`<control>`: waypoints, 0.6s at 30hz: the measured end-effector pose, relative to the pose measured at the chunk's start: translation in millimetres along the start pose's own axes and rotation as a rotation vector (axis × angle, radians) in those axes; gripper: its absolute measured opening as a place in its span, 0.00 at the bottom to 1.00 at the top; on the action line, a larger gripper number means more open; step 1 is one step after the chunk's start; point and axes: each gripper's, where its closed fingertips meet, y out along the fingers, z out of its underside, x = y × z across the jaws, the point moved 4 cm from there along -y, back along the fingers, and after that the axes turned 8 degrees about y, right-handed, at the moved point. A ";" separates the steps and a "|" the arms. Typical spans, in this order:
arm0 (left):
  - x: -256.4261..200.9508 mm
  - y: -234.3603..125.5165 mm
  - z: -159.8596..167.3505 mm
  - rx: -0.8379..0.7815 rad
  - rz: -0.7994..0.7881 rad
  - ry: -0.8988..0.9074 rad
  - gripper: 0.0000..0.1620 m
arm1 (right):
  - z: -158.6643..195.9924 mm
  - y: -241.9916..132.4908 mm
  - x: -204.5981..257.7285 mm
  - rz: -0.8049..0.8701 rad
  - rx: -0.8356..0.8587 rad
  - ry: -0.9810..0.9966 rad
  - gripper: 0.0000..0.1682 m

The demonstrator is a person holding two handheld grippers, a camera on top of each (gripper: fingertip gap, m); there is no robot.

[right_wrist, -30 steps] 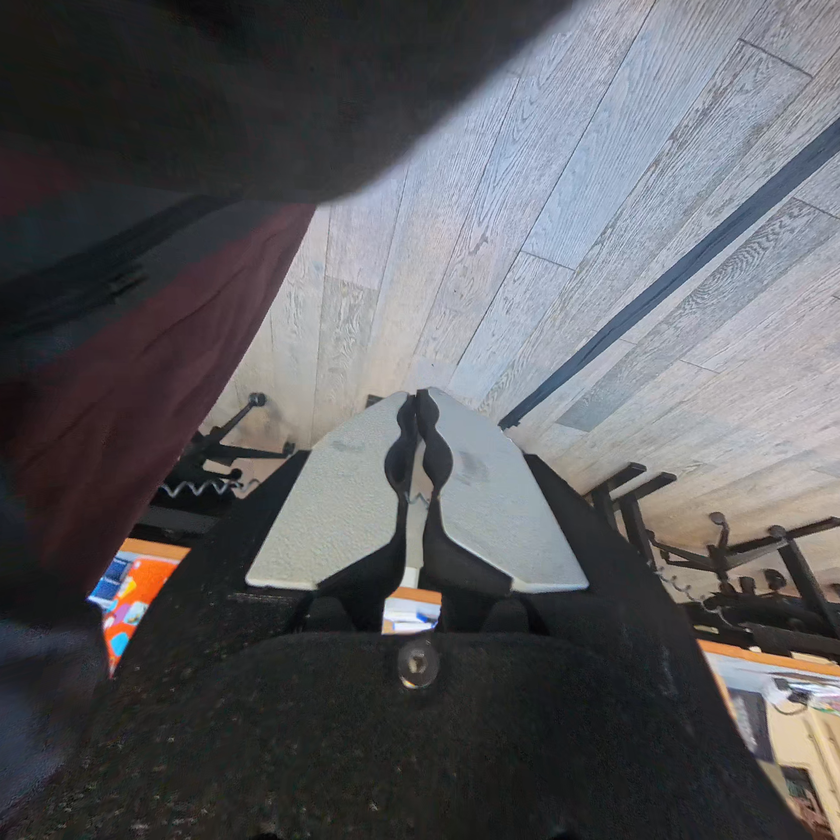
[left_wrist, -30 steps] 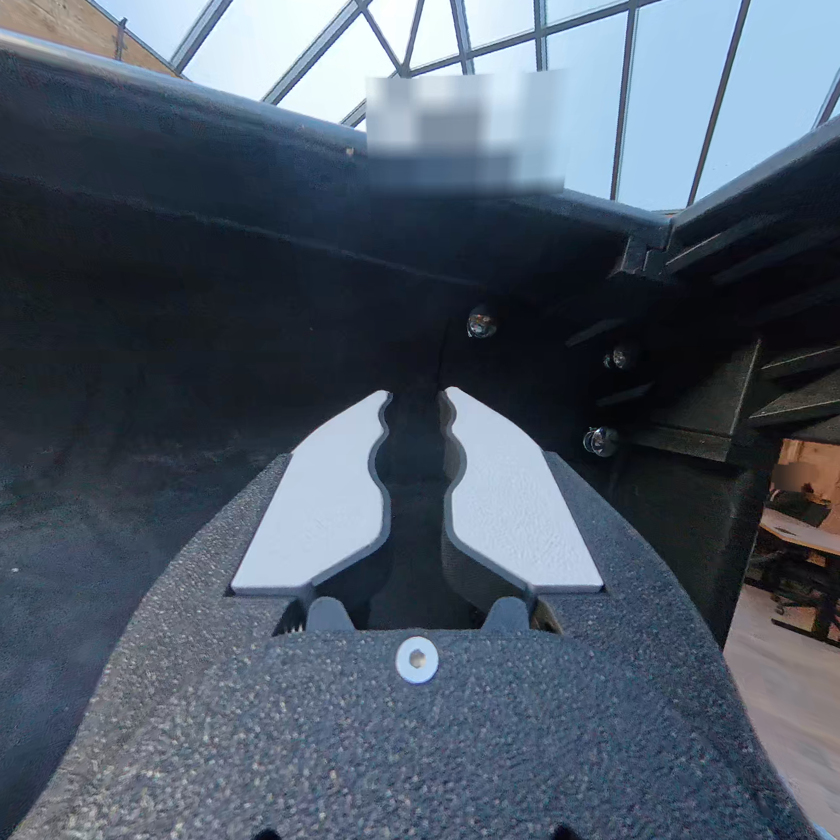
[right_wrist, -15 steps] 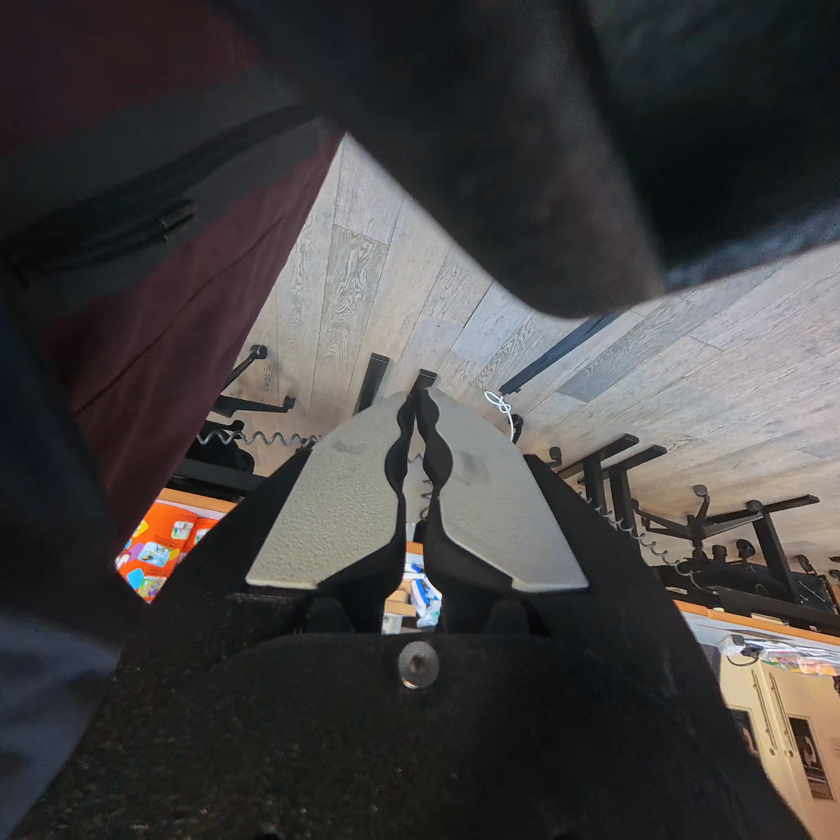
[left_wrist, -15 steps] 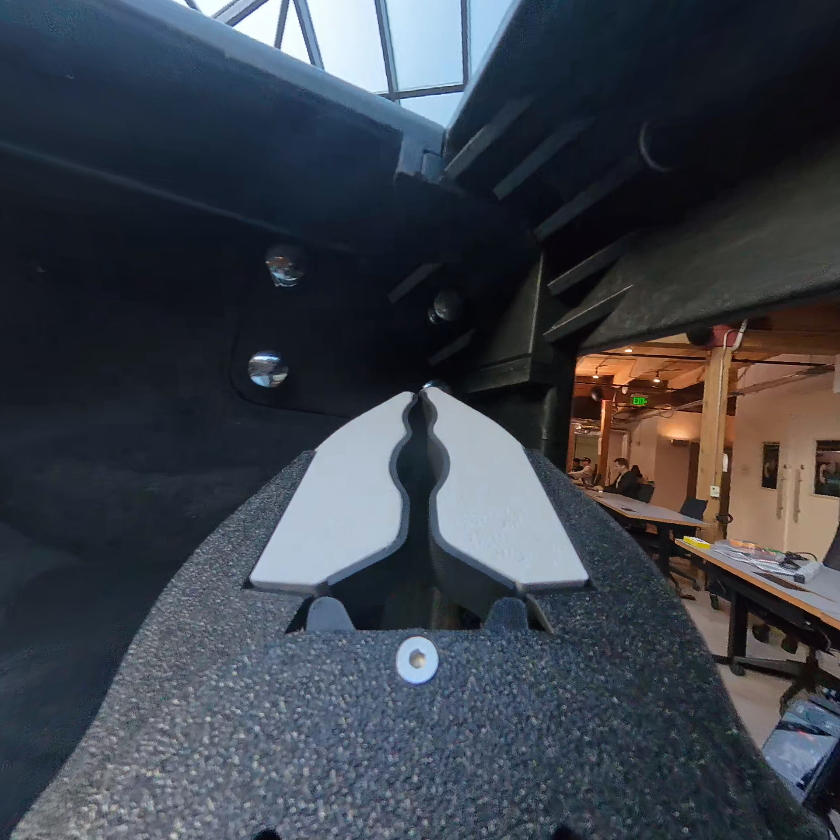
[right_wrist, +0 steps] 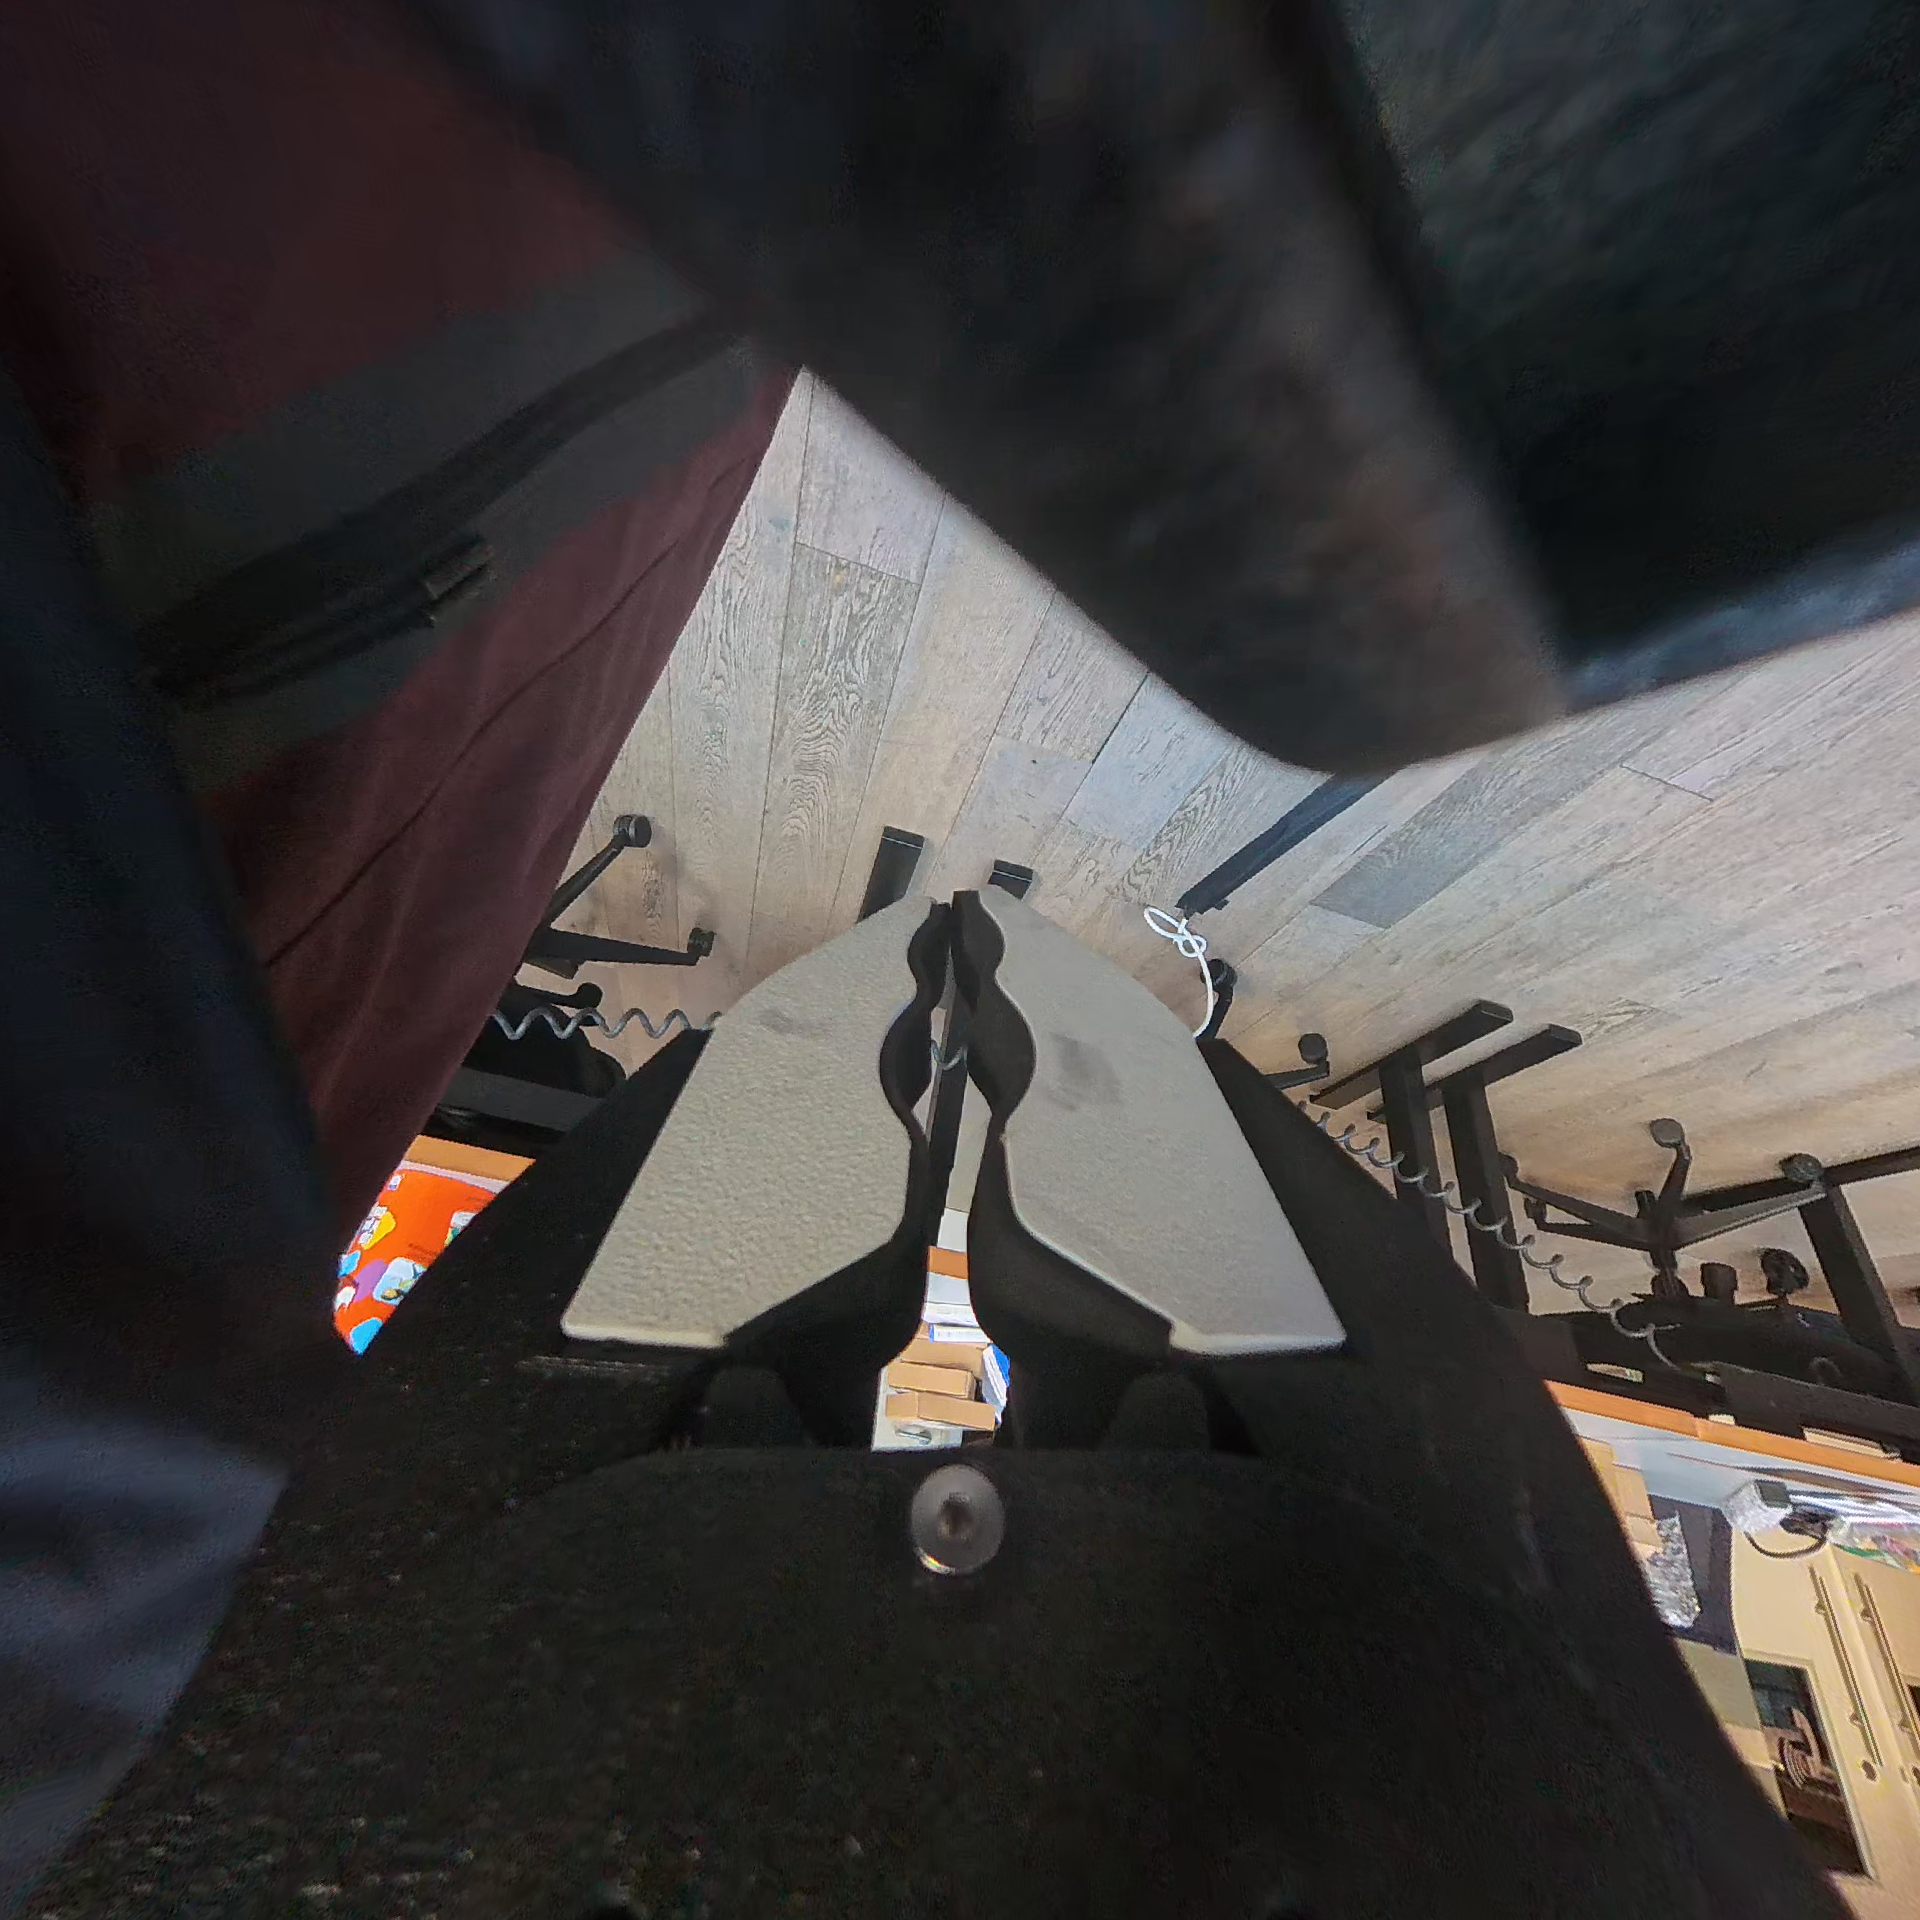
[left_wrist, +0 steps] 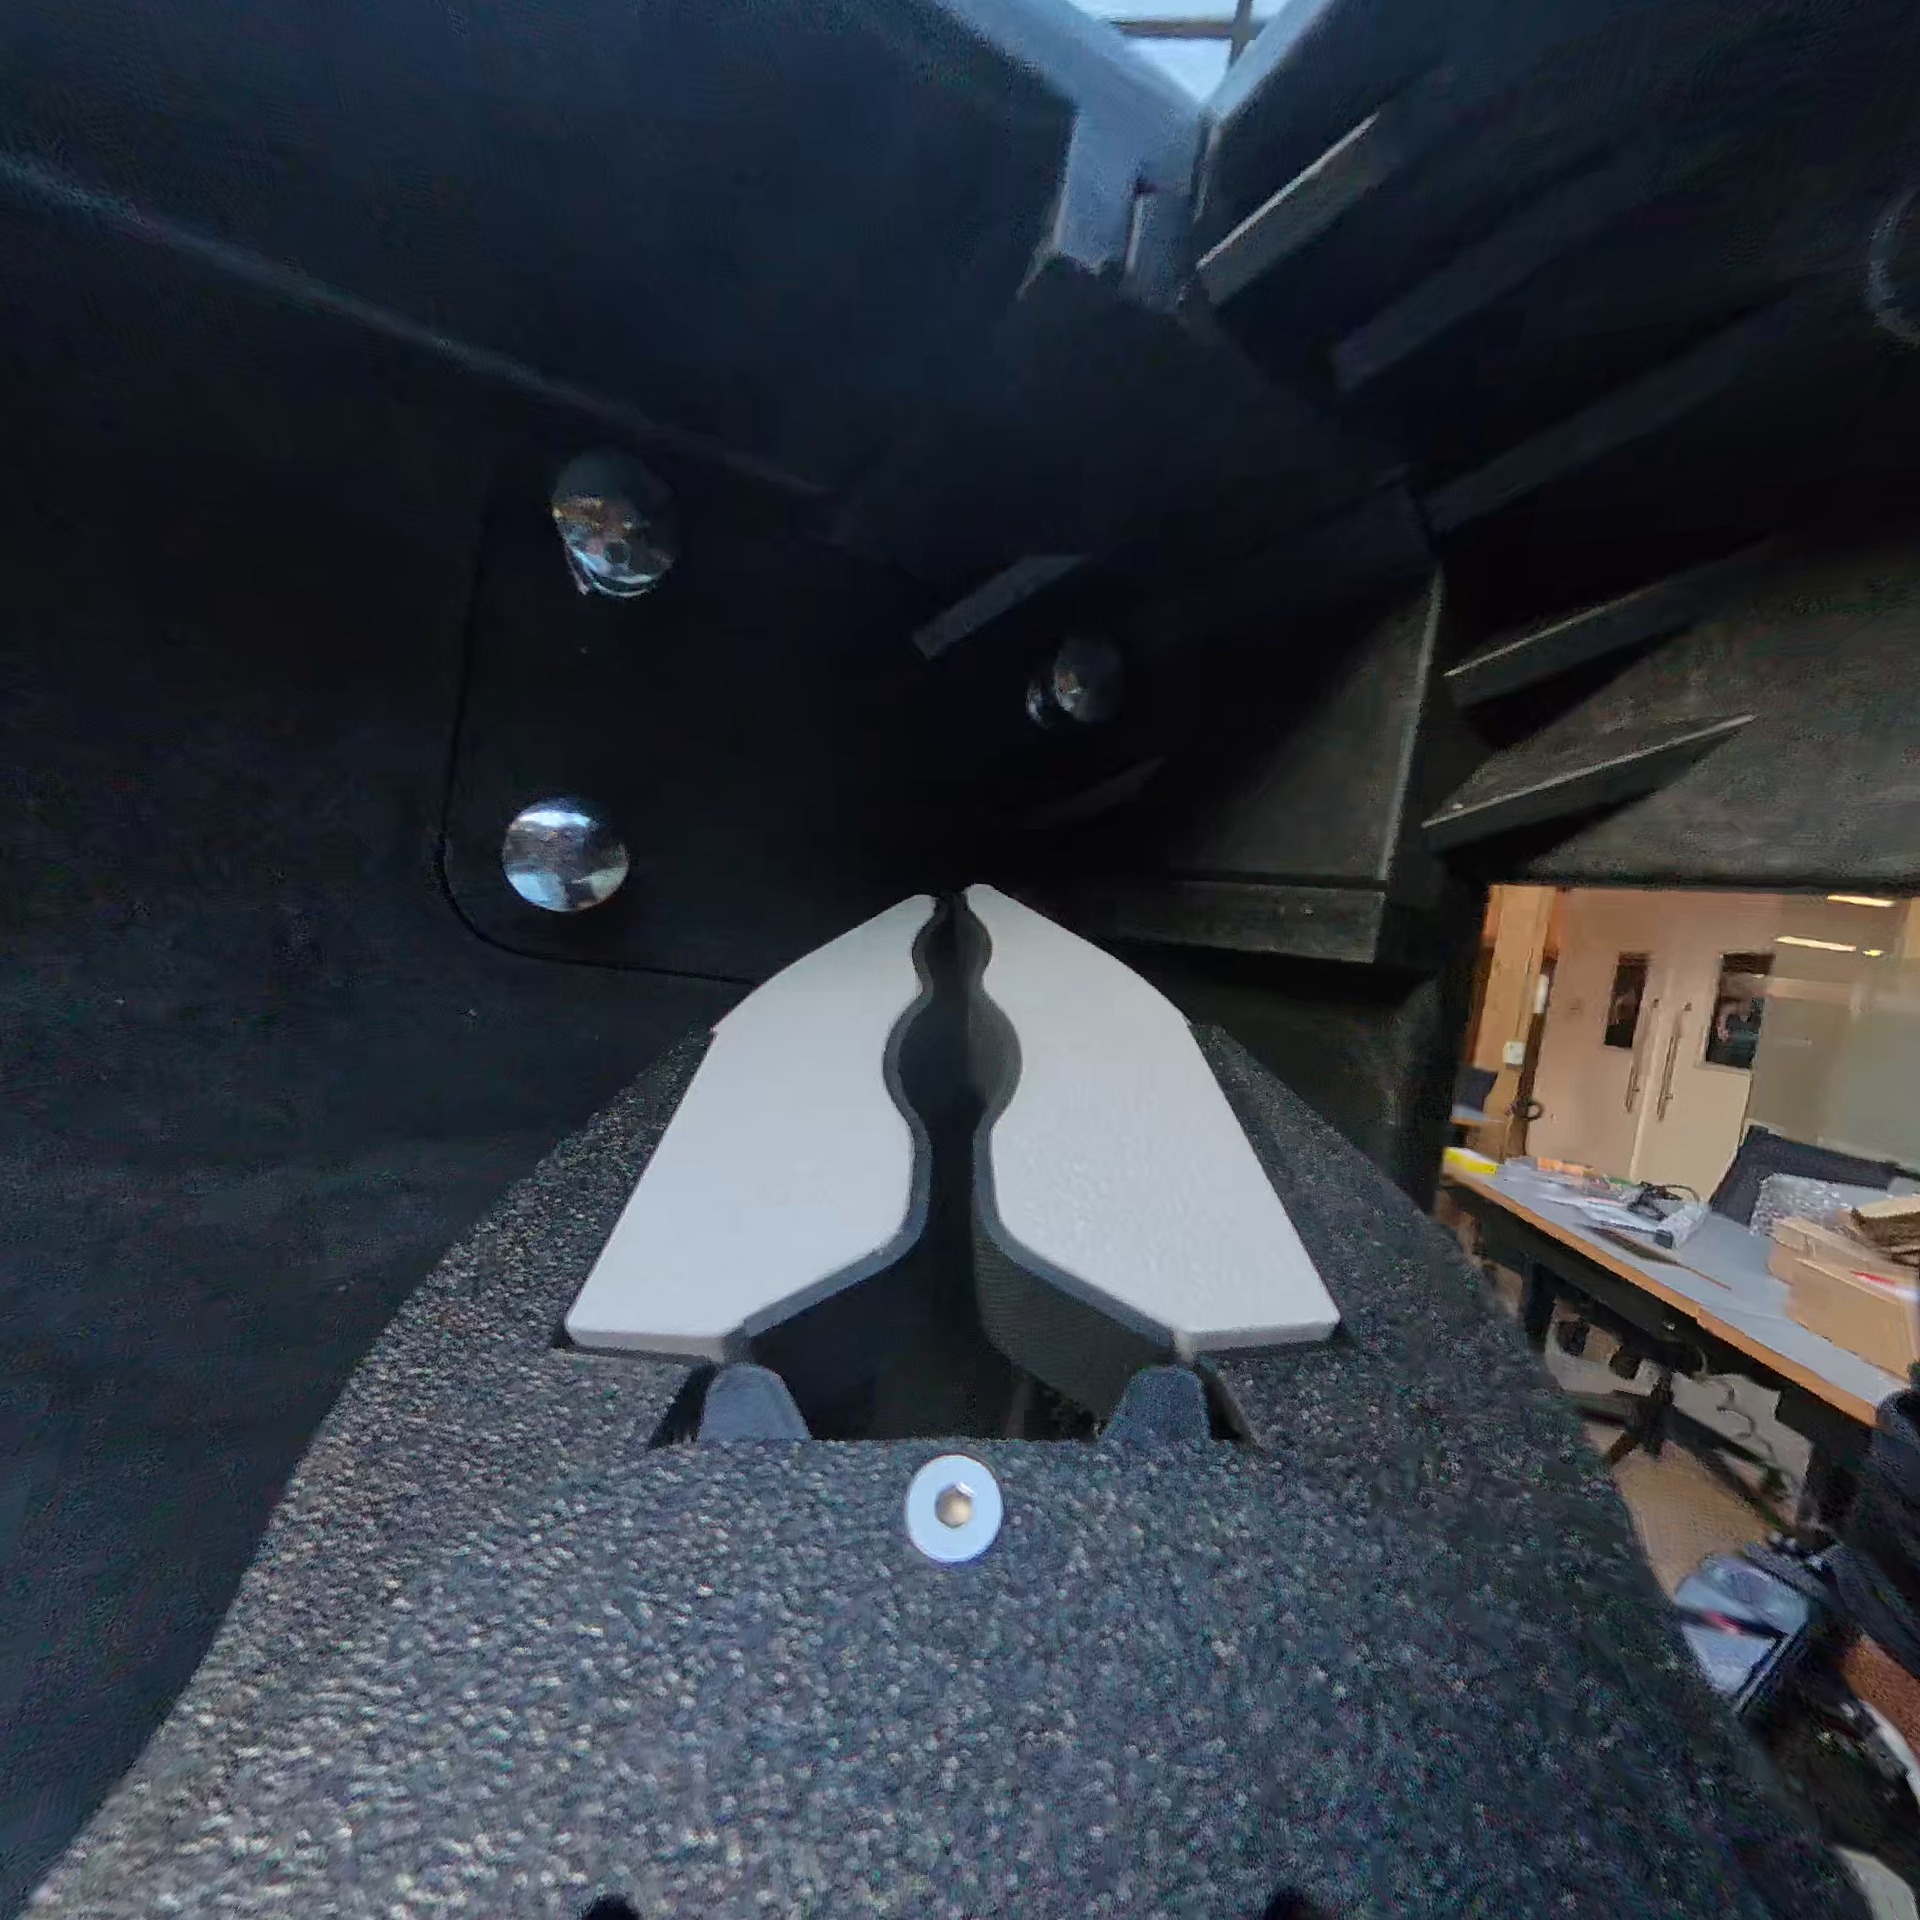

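My left gripper (left_wrist: 953, 902) is shut and empty, its tips close to a black textured body (left_wrist: 312, 623) with a rounded plate and three shiny screw heads (left_wrist: 564, 854). The black body fills most of the left wrist view. My right gripper (right_wrist: 951, 902) is shut and empty. The right wrist view is upside down: it points at a grey wood-plank floor (right_wrist: 852, 686) that fills the upper middle. A dark blurred object (right_wrist: 1195, 416) hangs close over the right gripper, and dark red fabric (right_wrist: 436, 810) of a person's clothing is at its left.
In the left wrist view a long desk (left_wrist: 1704, 1309) with cardboard boxes and papers stands at the right. In the right wrist view black desk legs and chair bases (right_wrist: 1621, 1226) with coiled cables stand on the floor, and an orange sheet (right_wrist: 400, 1252) shows at lower left. About 60 cm separates my left fingertips from my right.
The left gripper has closed from slightly apart to shut and swung right, so the skylight has left view and the office desk shows. The right view tilted; the dark object now covers more floor.
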 end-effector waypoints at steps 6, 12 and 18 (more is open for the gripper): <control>4.0 -10.0 -6.5 -0.072 -0.023 0.039 0.00 | 2.9 -1.5 0.7 0.009 0.013 -0.015 0.02; -7.4 -7.2 -35.6 -0.167 0.098 0.097 0.00 | 9.7 -1.3 0.9 0.016 0.045 -0.035 0.02; -15.3 15.9 -38.6 -0.076 0.175 0.168 0.00 | 5.2 -3.8 0.7 0.019 0.041 -0.046 0.02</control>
